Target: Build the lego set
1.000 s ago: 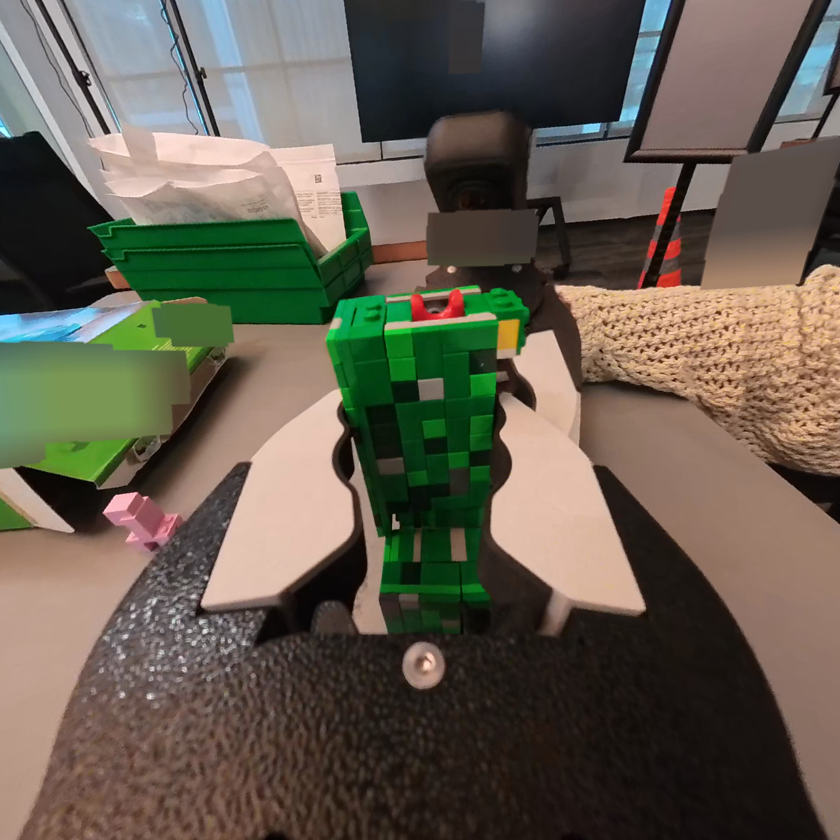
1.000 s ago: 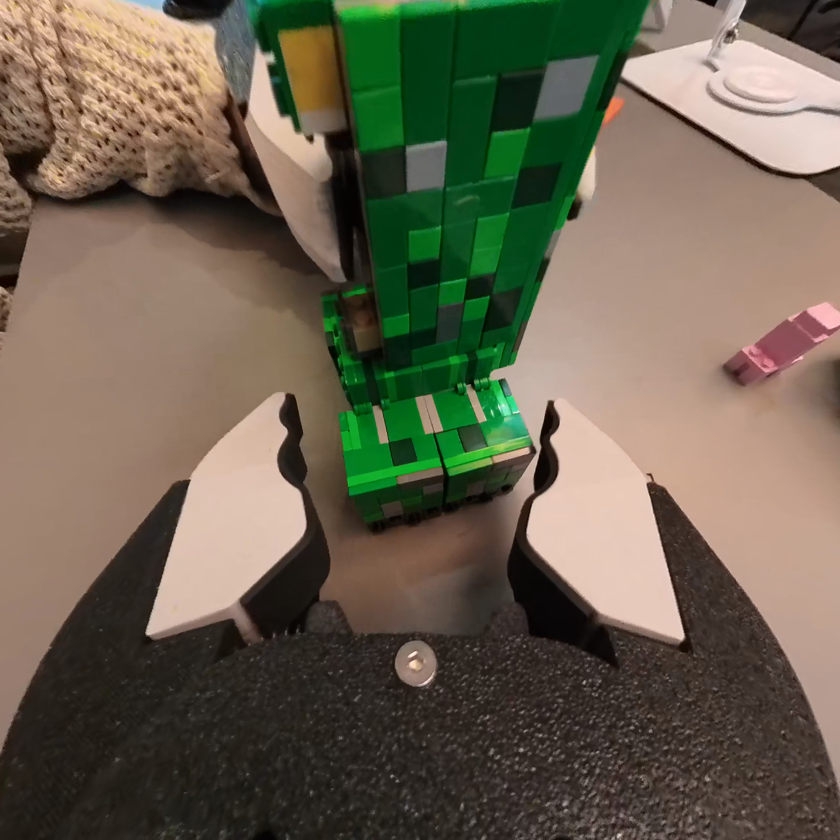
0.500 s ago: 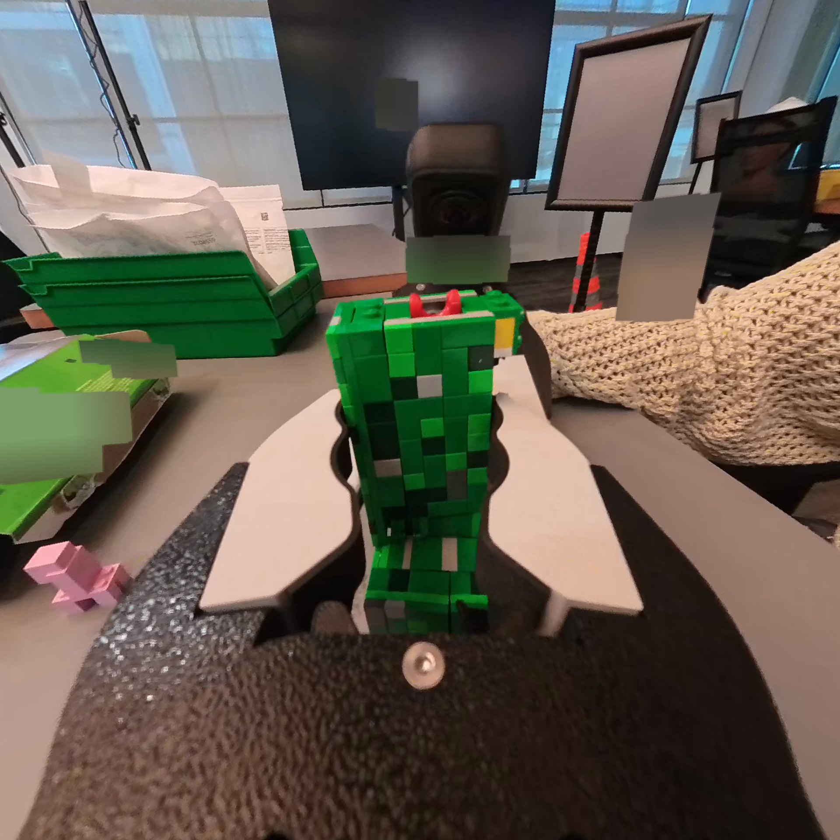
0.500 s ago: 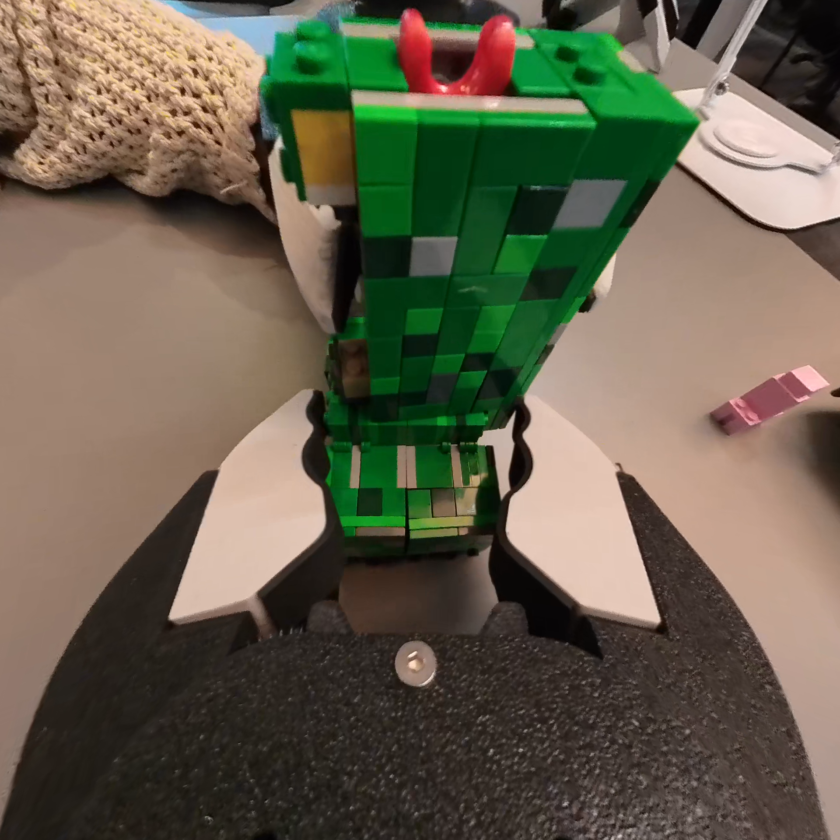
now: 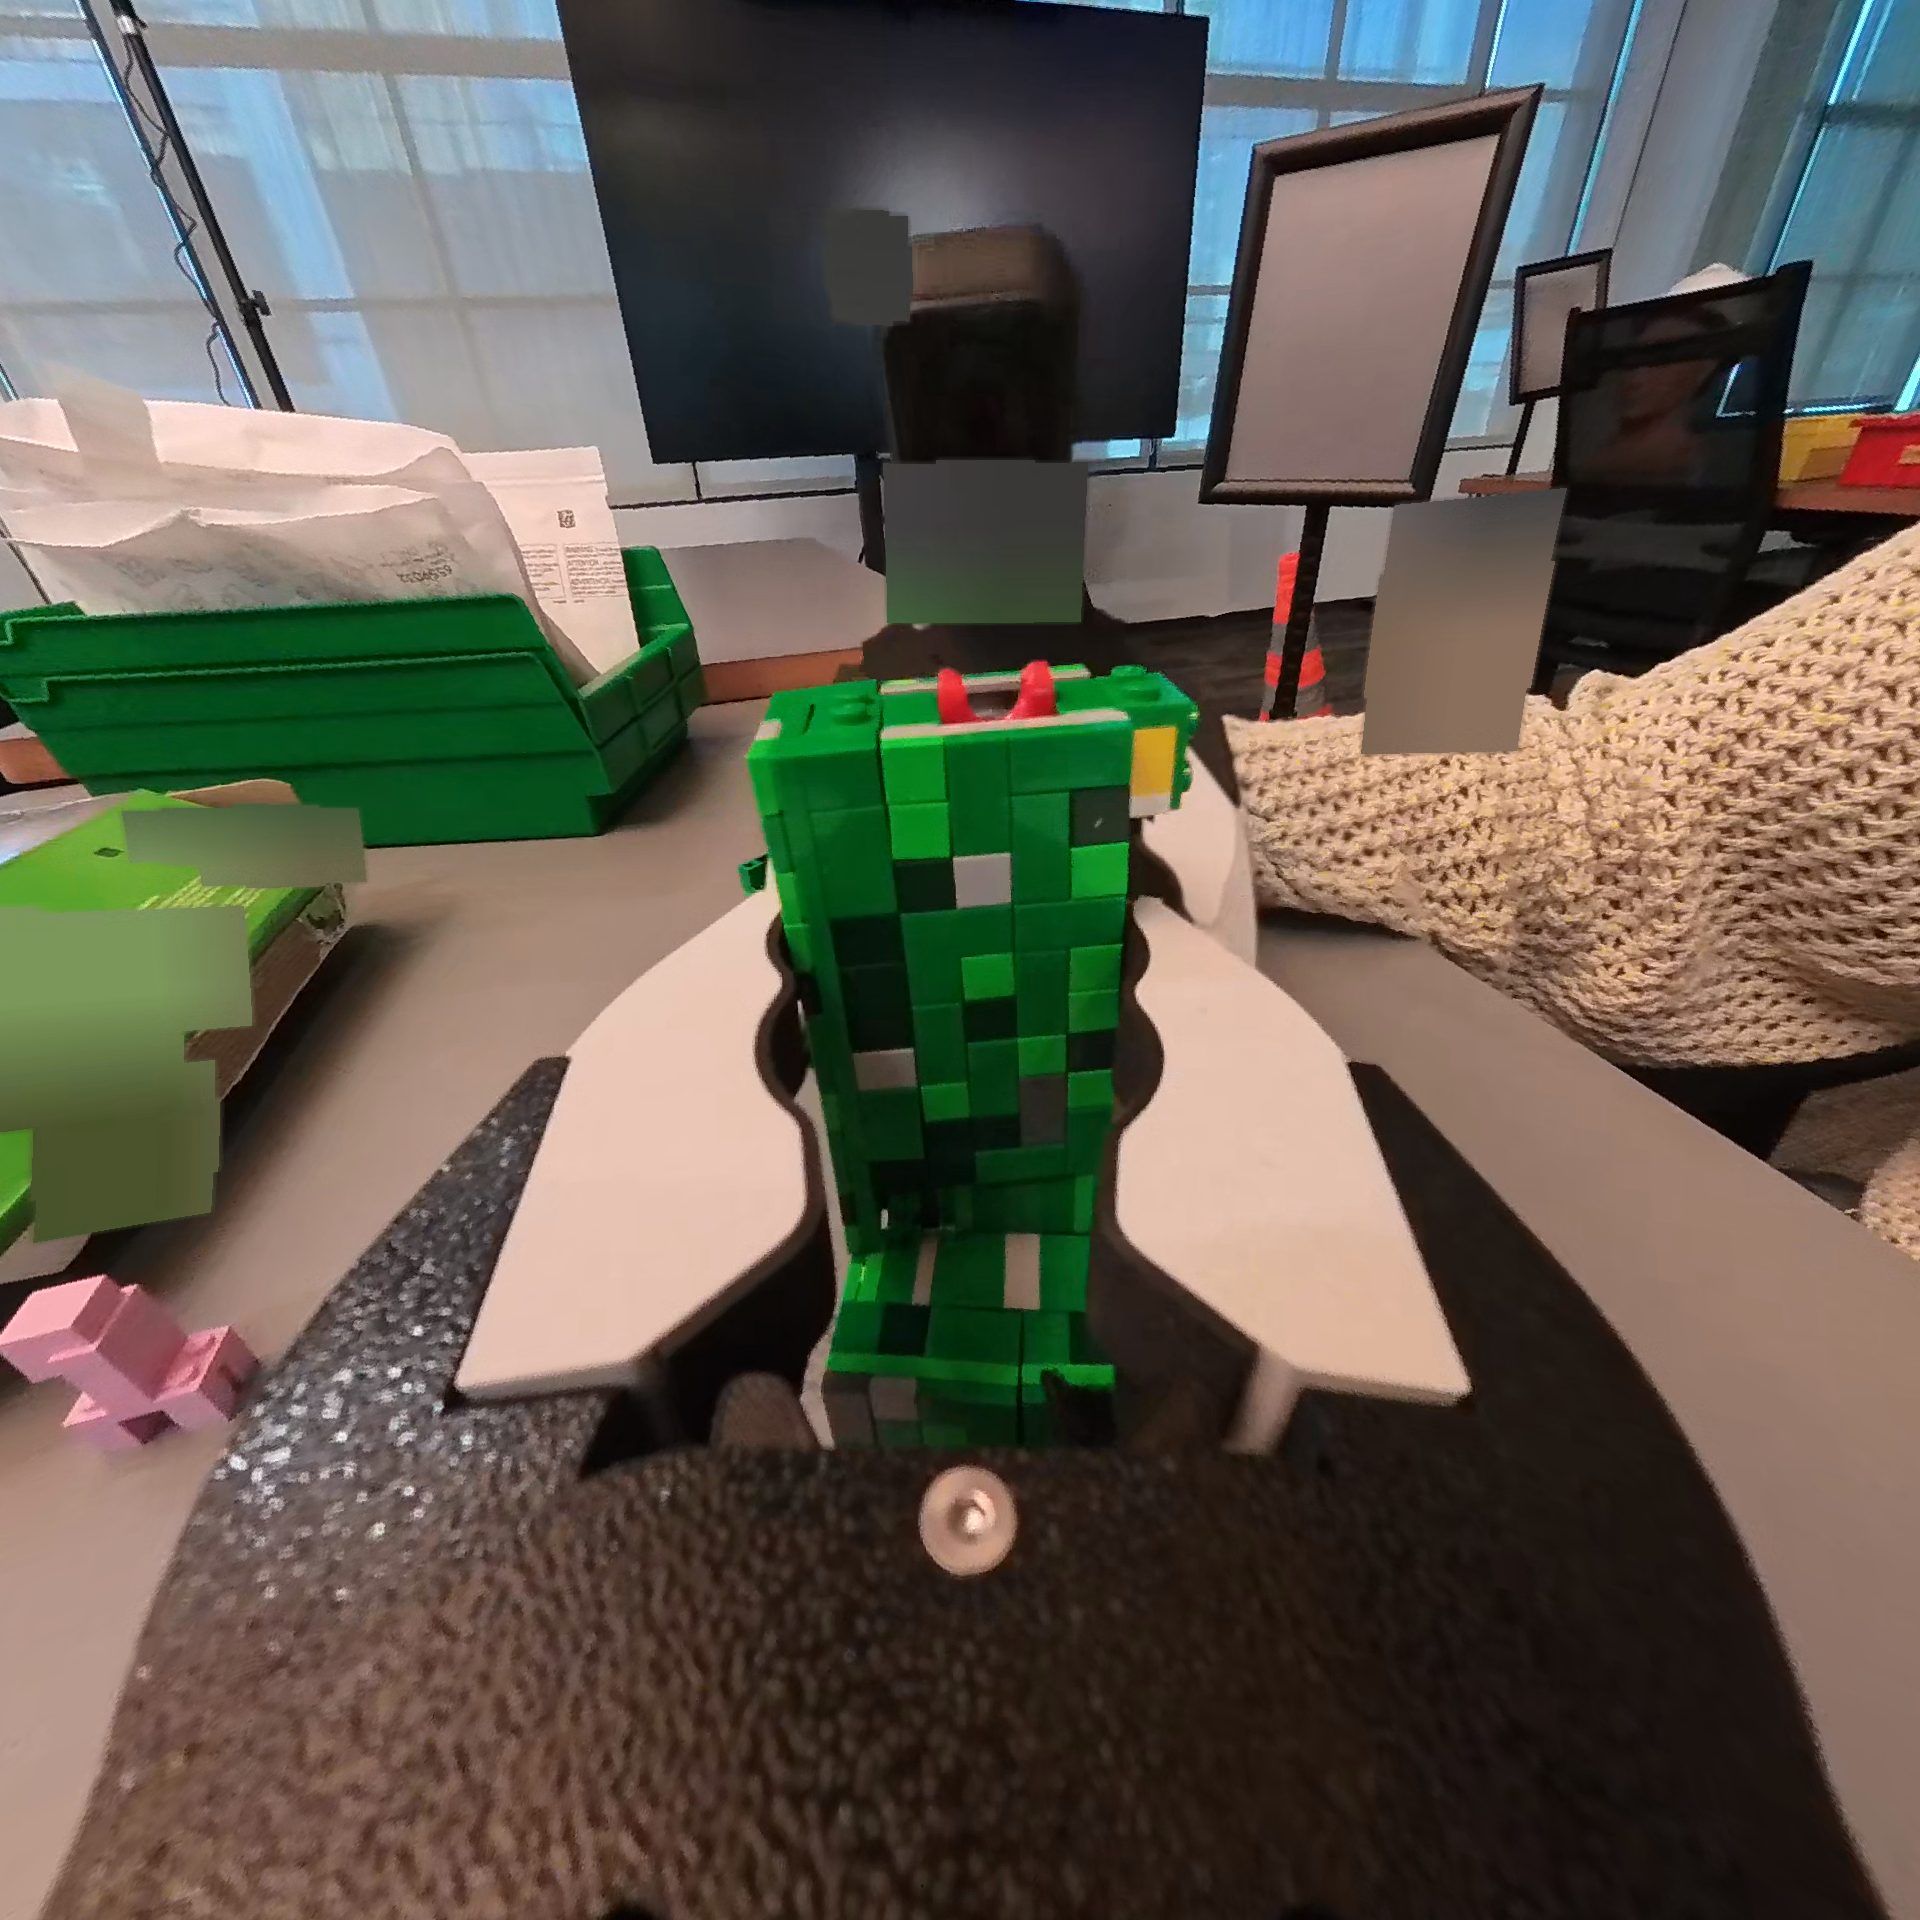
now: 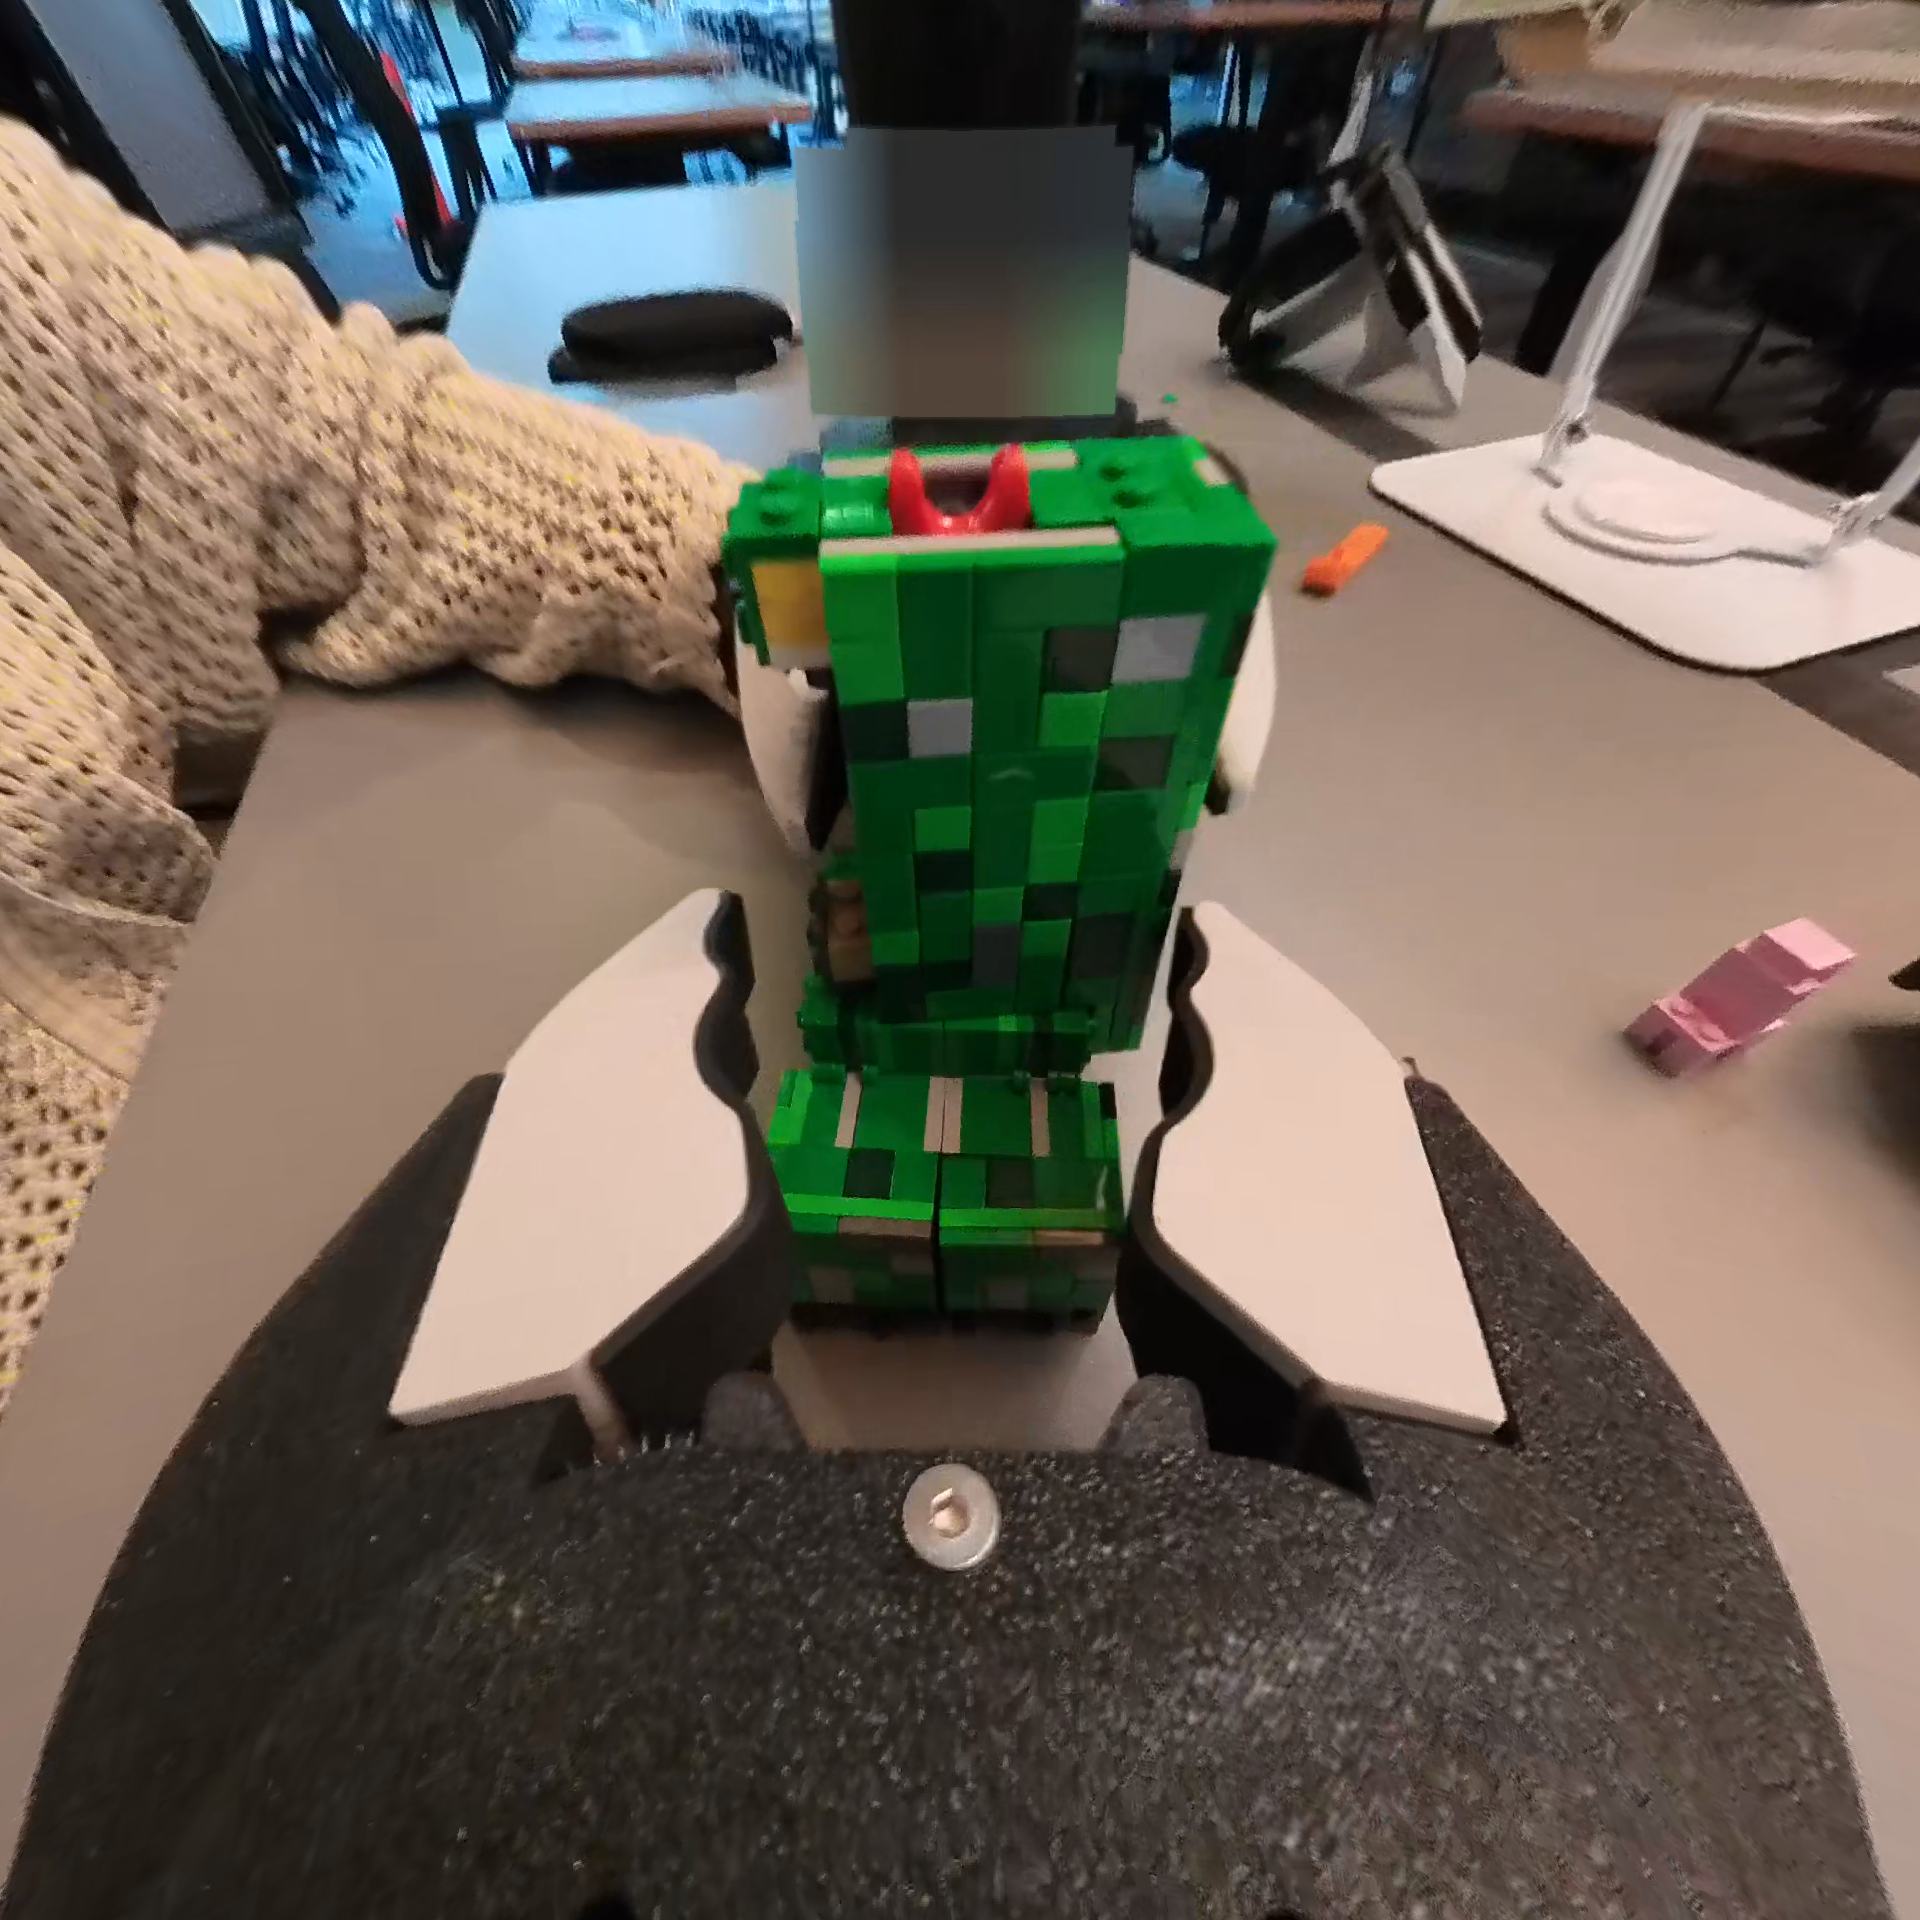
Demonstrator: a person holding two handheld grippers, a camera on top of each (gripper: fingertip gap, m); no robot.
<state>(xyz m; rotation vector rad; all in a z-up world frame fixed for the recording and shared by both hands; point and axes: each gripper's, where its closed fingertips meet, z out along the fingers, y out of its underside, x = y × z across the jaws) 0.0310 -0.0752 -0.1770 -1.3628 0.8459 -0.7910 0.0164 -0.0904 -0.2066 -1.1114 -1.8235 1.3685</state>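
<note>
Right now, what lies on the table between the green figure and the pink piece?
Nothing: in the right wrist view the grey table is bare between the green figure and the pink piece.

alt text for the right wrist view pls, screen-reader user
The right gripper, grey fingers on a black body, closes around the blocky feet of an upright green pixel-patterned brick figure with a red horn-shaped piece on top, standing on a grey table. The left gripper holds its torso from behind, beside a cream knitted sleeve; a small pink brick animal lies to the right.
</note>
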